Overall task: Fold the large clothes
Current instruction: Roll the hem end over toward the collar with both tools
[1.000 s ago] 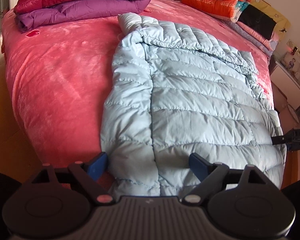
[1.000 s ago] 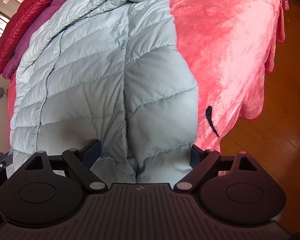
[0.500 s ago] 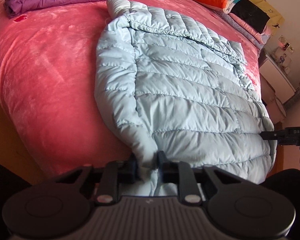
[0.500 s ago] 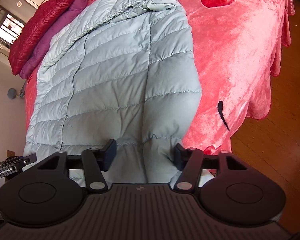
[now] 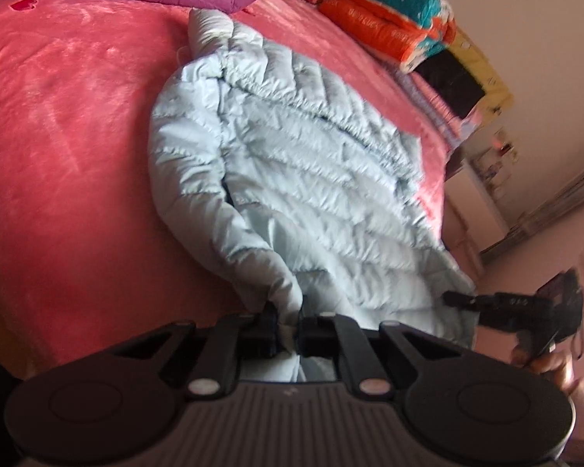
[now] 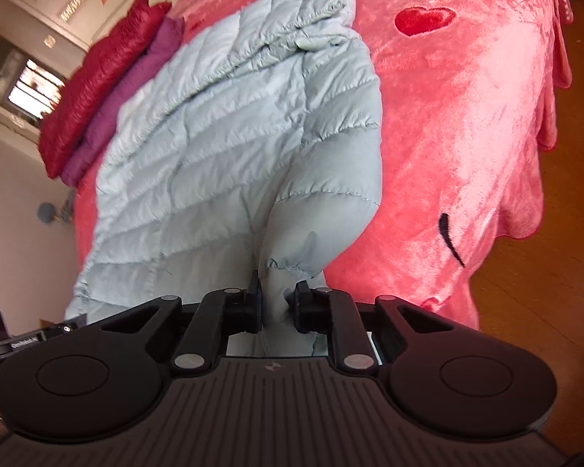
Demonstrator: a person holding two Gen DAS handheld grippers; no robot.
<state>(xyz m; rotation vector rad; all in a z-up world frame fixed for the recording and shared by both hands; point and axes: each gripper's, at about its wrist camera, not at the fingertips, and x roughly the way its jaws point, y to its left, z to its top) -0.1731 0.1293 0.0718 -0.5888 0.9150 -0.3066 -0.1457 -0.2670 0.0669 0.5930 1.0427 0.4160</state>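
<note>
The pale blue down jacket (image 5: 311, 194) lies lengthwise on the pink bedspread (image 5: 66, 148), sides apparently folded in, its near hem pinched by both left gripper (image 5: 288, 325) and right gripper (image 6: 277, 303), so the end-to-end fold seems still ahead

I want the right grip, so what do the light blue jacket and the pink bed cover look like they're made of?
Light blue jacket: likely thin nylon or polyester shell with puffy filling; stitched quilted channels, slight sheen. Pink bed cover: probably plush fleece or velvet; fuzzy nap with shifting shine.
</note>
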